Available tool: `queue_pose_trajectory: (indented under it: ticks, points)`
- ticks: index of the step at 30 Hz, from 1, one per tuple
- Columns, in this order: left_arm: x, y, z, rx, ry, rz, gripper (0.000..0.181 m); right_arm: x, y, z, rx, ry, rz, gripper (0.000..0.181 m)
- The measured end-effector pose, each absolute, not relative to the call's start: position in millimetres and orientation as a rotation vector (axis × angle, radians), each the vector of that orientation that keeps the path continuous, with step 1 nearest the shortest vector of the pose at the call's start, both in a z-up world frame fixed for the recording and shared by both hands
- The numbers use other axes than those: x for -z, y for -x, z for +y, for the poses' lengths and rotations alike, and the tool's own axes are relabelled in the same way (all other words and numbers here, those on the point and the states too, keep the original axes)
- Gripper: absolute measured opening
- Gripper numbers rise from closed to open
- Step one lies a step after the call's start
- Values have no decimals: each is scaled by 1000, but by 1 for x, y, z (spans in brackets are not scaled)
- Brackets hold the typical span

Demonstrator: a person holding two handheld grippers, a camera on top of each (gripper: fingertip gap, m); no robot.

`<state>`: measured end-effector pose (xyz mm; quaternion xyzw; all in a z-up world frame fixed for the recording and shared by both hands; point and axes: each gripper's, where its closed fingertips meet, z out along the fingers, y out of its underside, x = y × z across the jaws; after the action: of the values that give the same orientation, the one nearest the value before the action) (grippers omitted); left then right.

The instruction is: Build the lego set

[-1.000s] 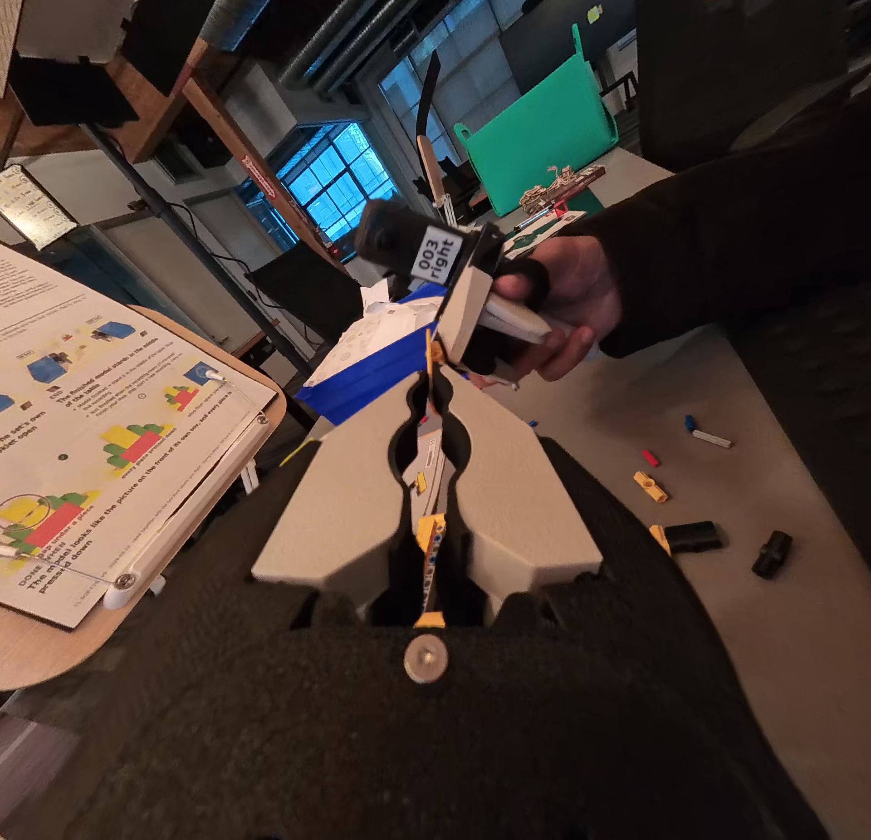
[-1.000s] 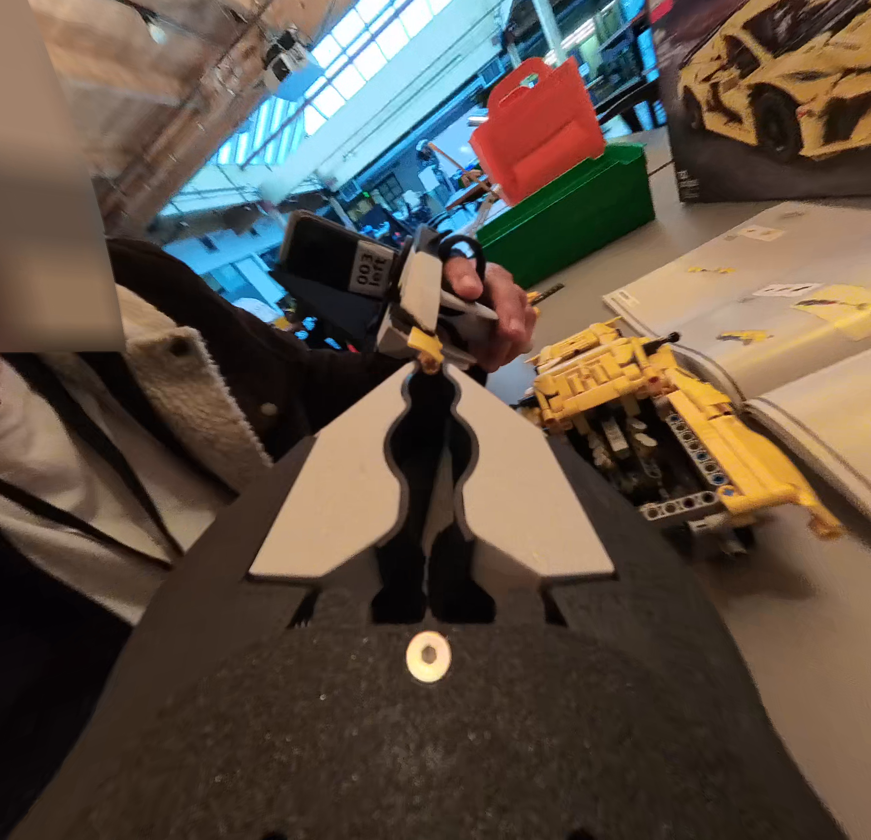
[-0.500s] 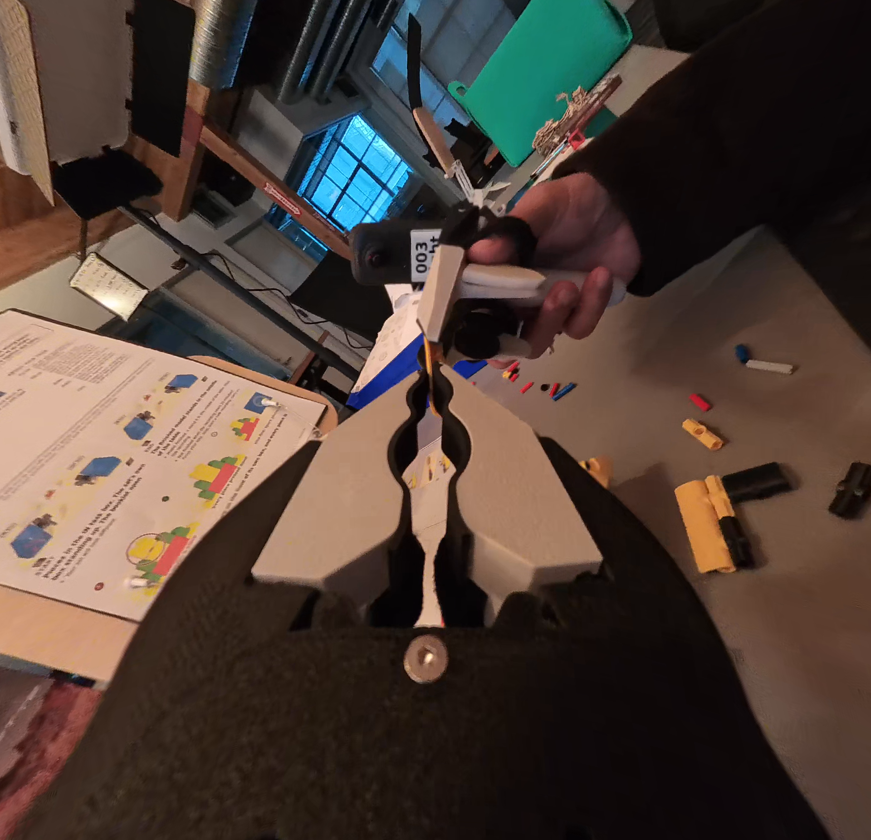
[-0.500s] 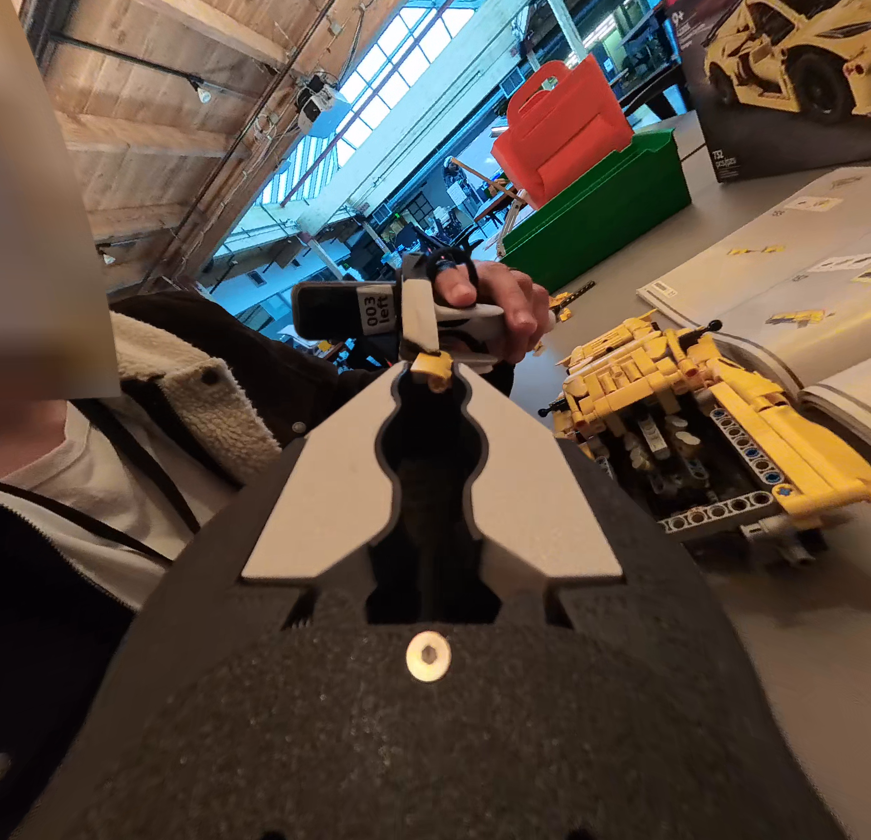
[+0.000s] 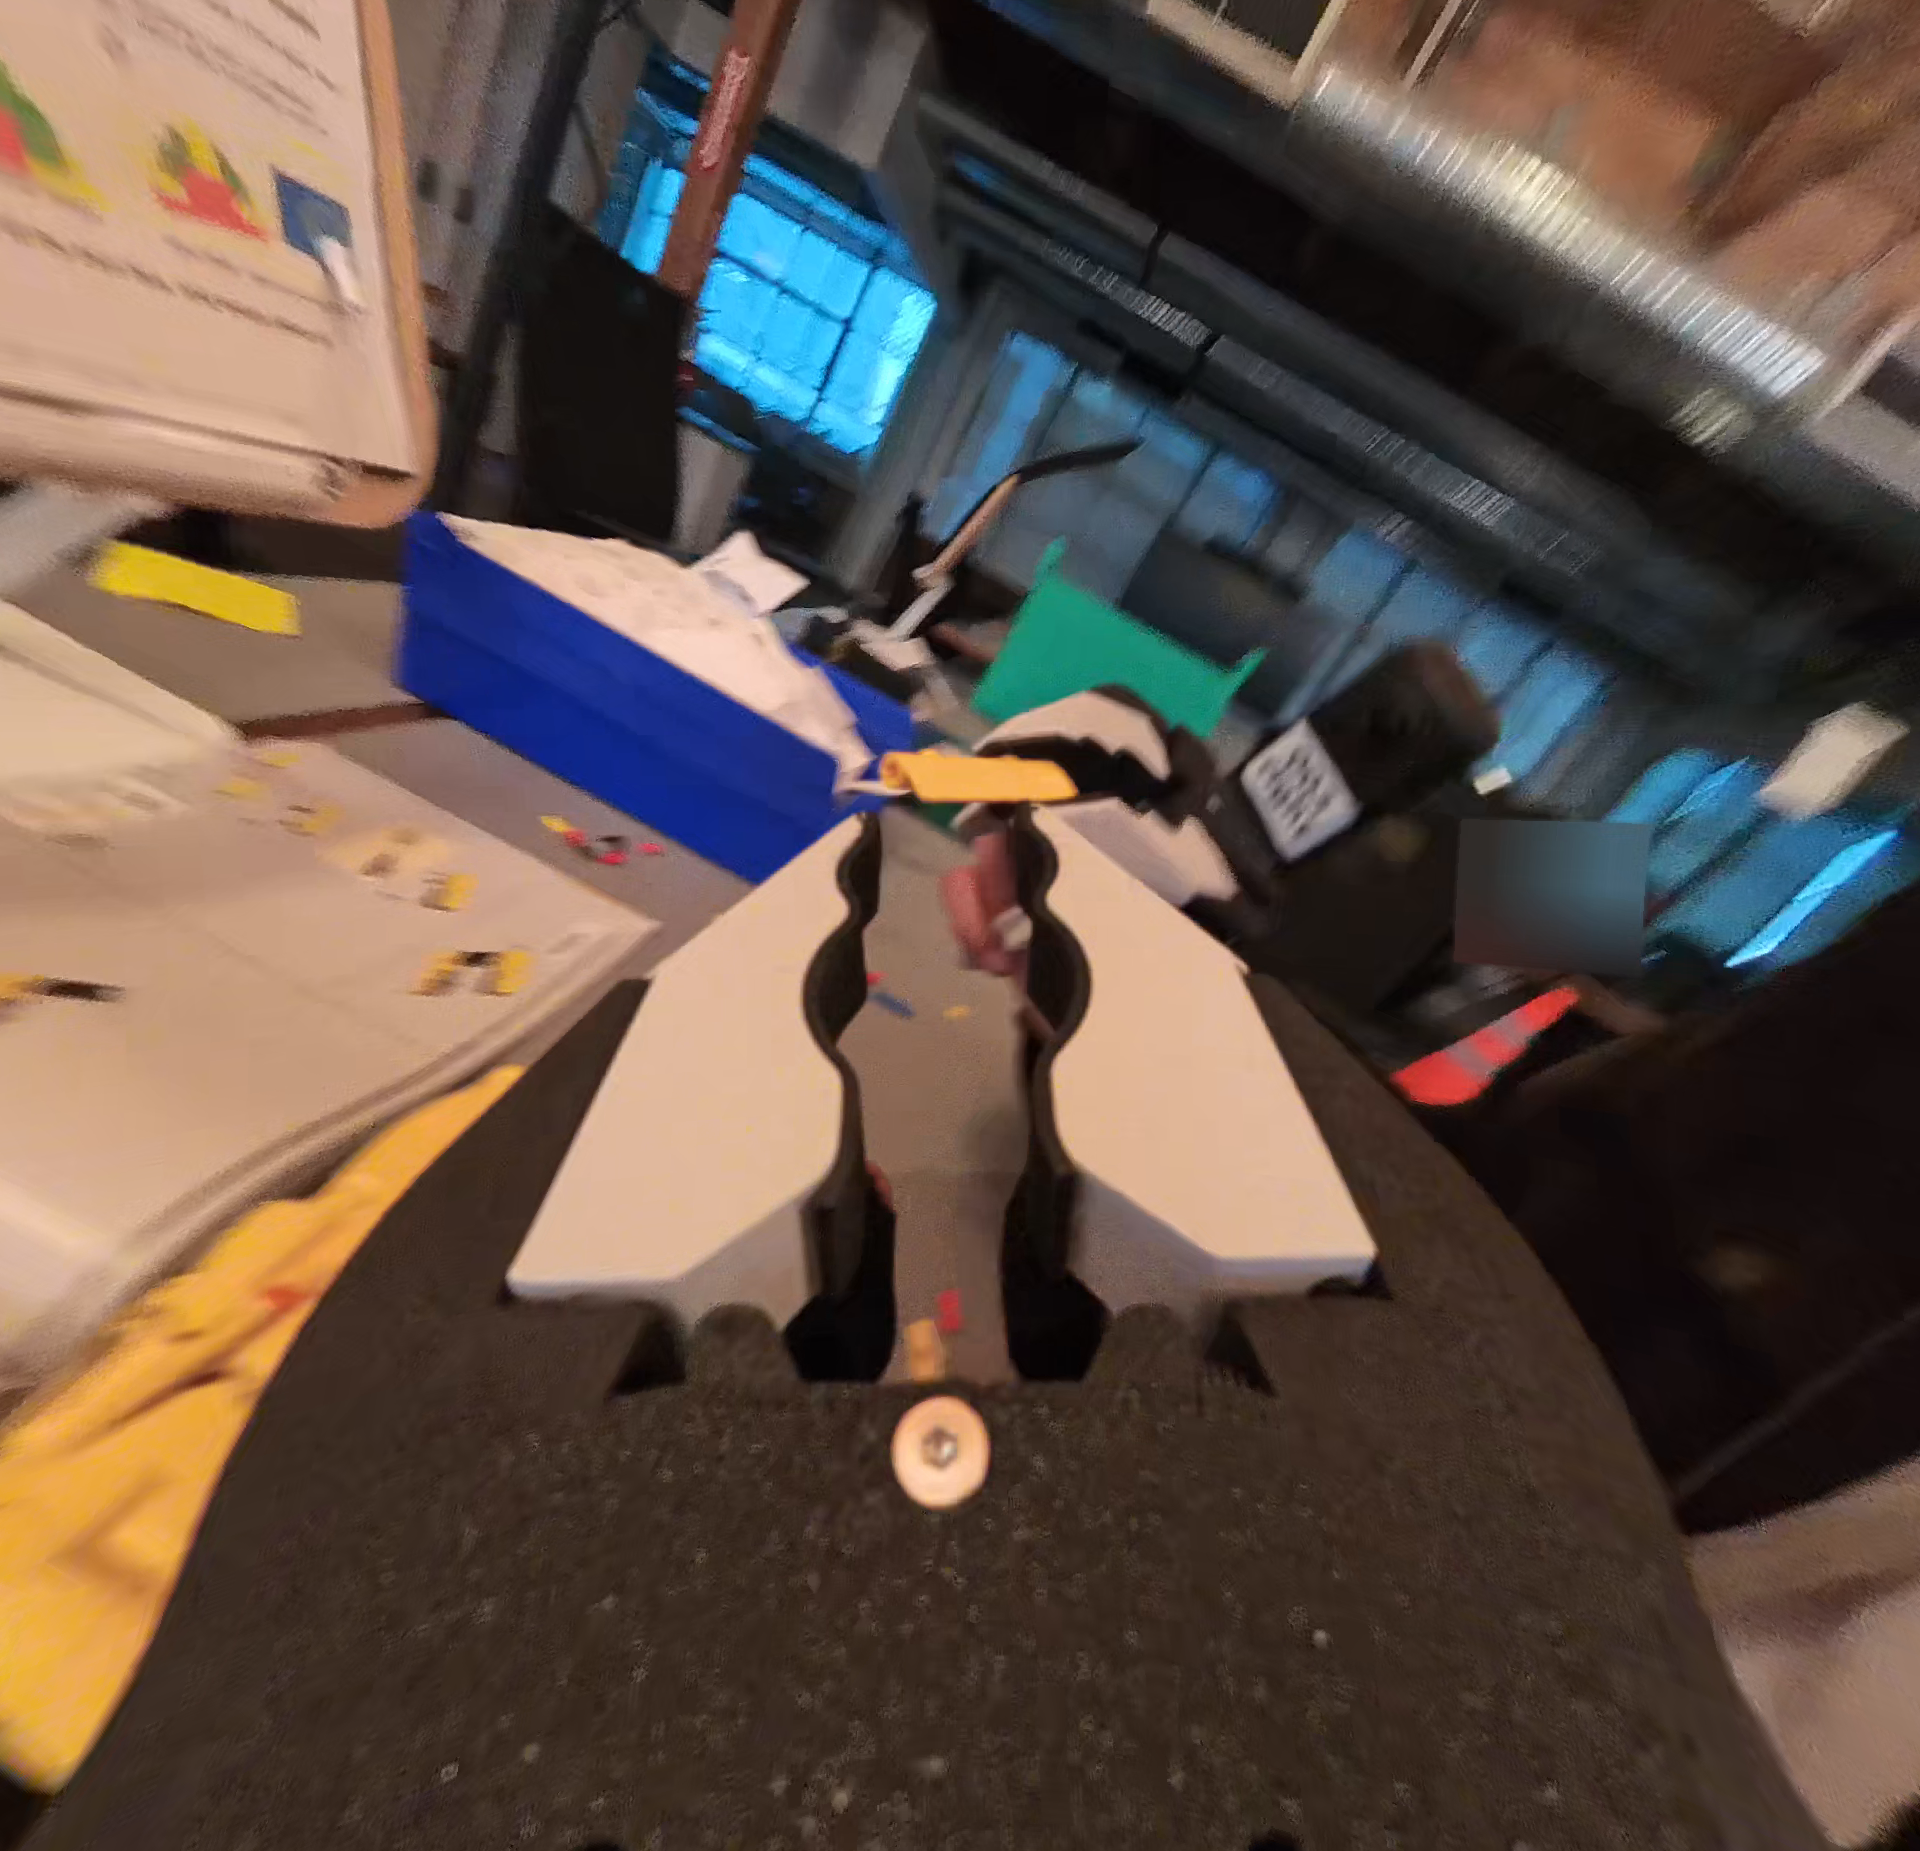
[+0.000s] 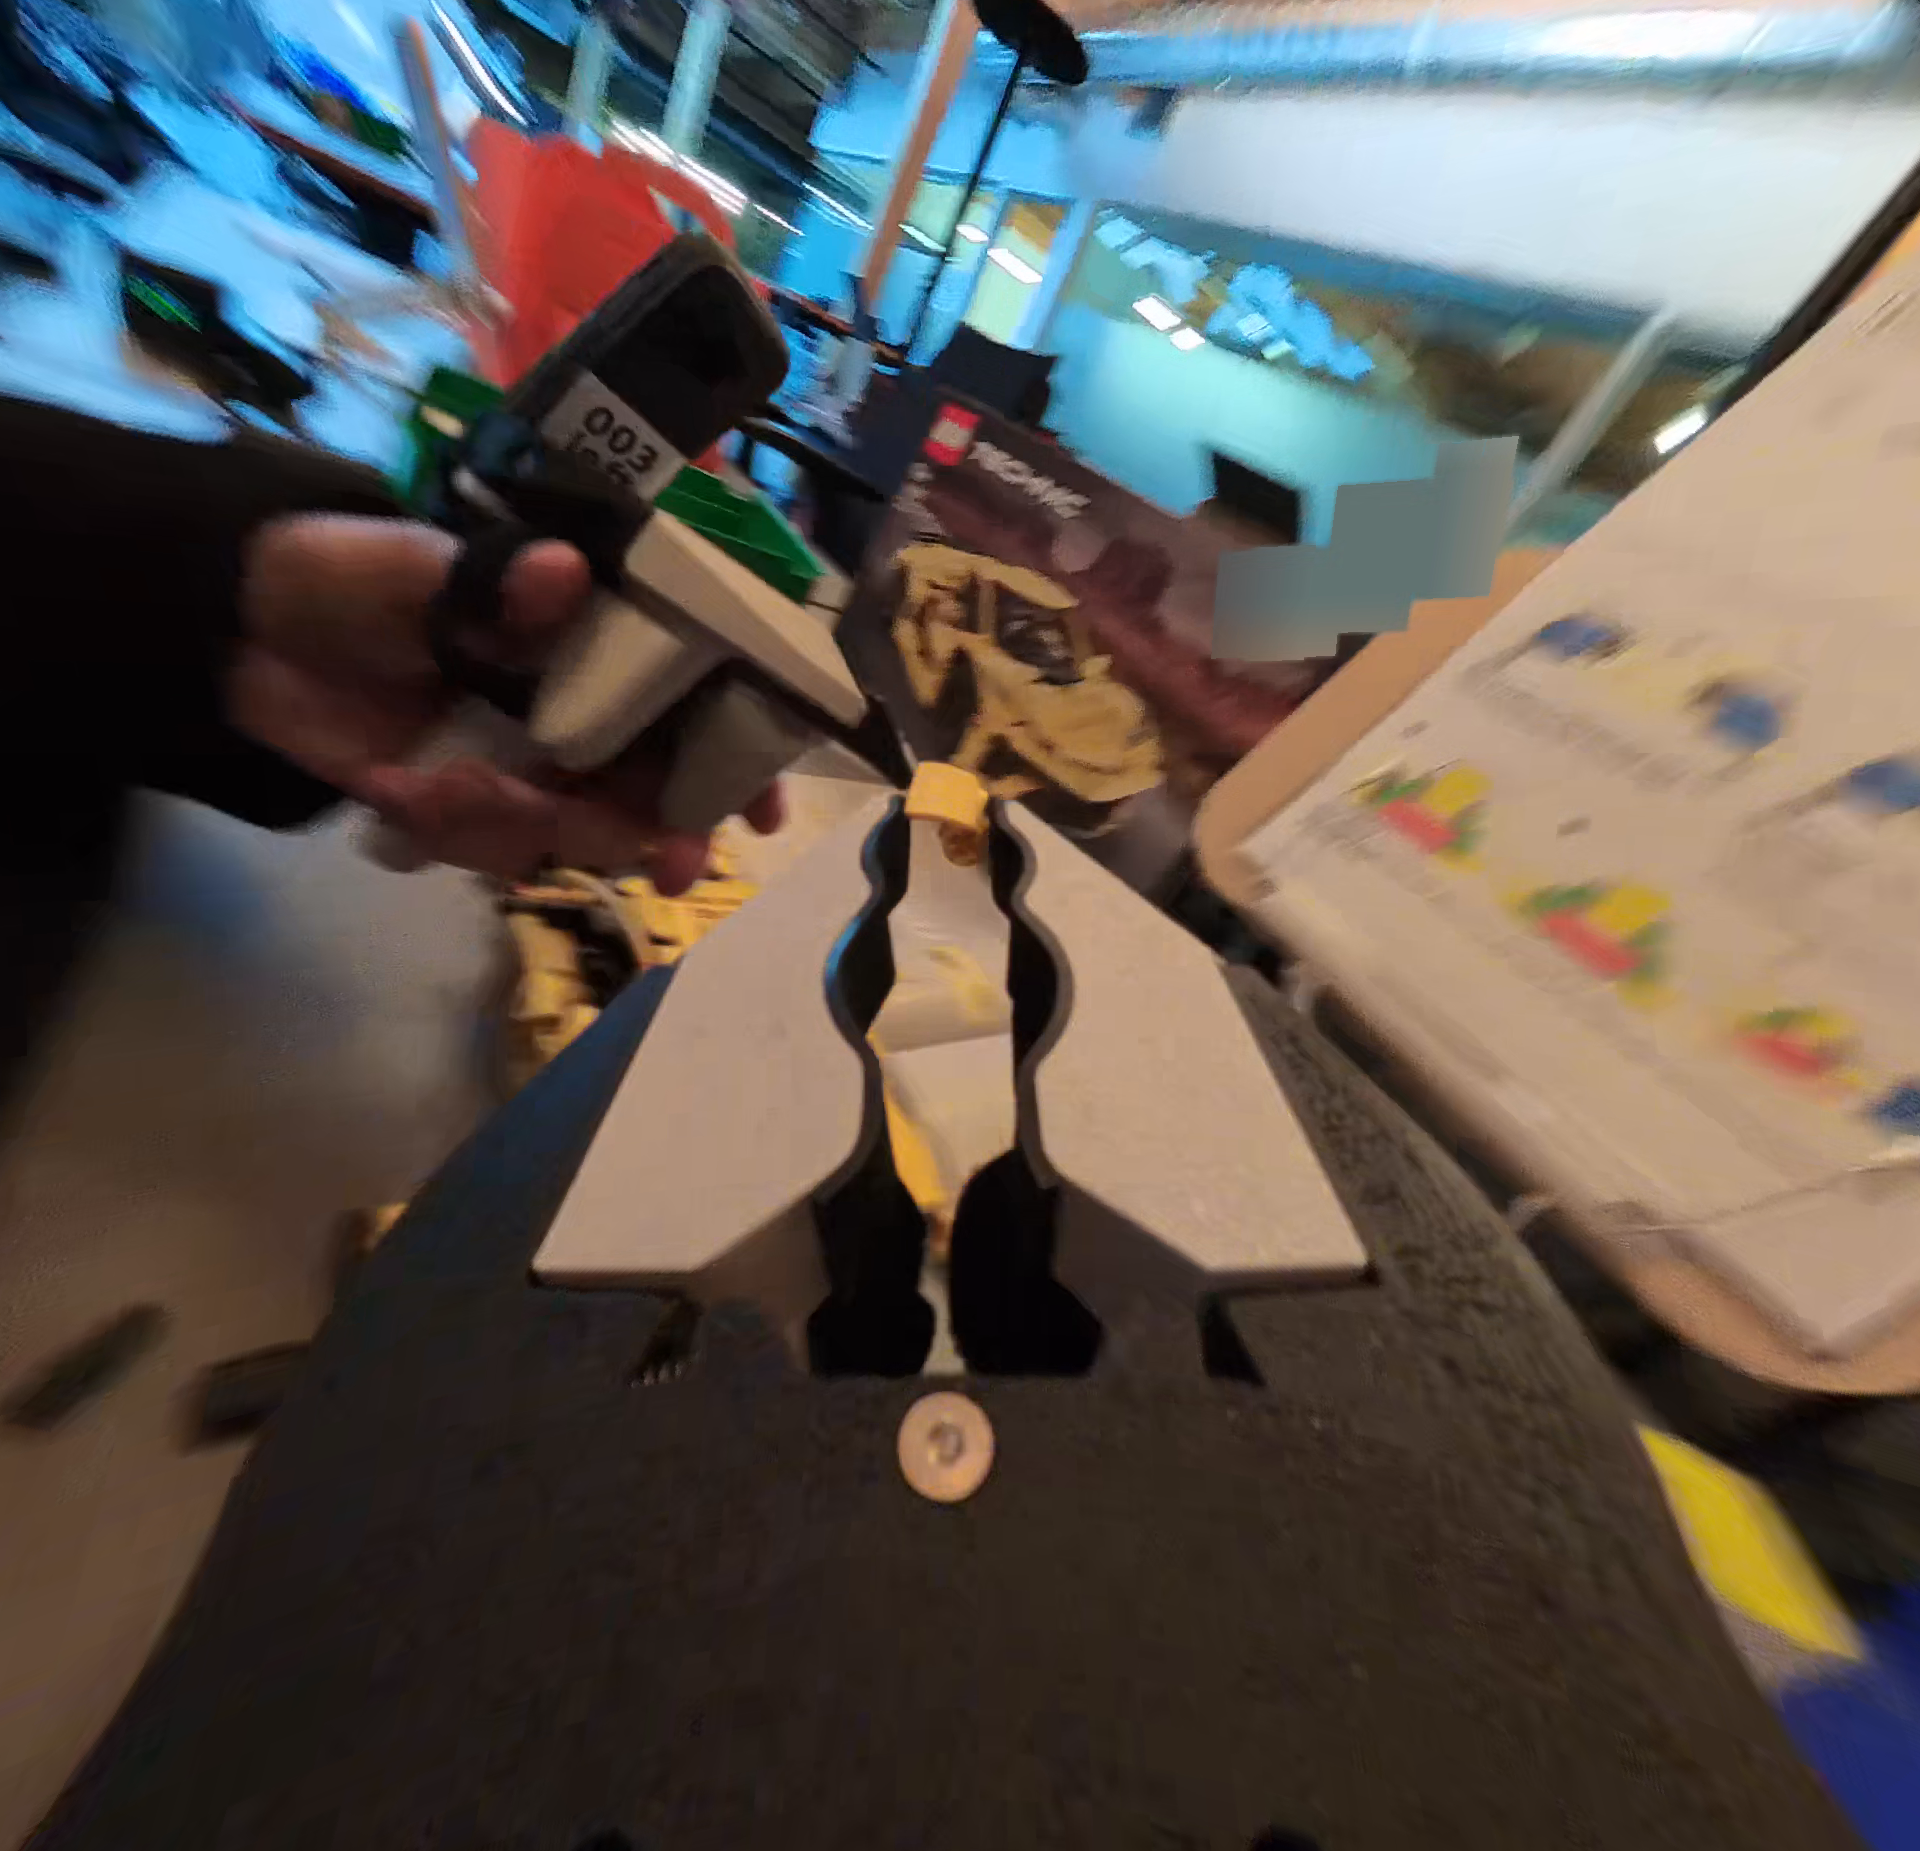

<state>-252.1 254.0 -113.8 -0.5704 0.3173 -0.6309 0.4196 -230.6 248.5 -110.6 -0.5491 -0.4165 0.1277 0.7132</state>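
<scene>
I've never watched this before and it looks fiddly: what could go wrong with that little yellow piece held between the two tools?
1. The right gripper pinches the yellow piece only at the very tips of its jaws, so it may slip out and fall.
2. The left gripper, jaws apart, is right beside it; a bump could knock the piece loose.

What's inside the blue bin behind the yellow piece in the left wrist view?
The blue rectangular plastic bin holds crumpled white paper or bags heaped above its rim. Anything beneath that heap is covered. The small yellow lego piece hides the bin's right end.
</scene>
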Motion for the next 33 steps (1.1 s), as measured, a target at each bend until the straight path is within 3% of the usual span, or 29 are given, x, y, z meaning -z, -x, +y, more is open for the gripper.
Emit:
queue_pose_trajectory:
  ticks: [8,10,24,27,30,33]
  points:
    - [107,247,244,2045,1452,520,24,102,243,238,83,1023,-983,14]
    - [105,249,246,2080,1438,469,15,104,244,238,79,1020,-984,14]
    - [102,254,248,2160,1390,390,7,109,256,235,98,1010,-986,15]
    - [101,256,247,2131,1371,436,6,114,261,232,-15,1069,-937,21]
    - [99,264,253,2043,1371,520,6,117,259,228,-325,1219,-907,46]
    - [103,270,254,1851,1409,718,6,132,235,217,-611,1415,-906,39]
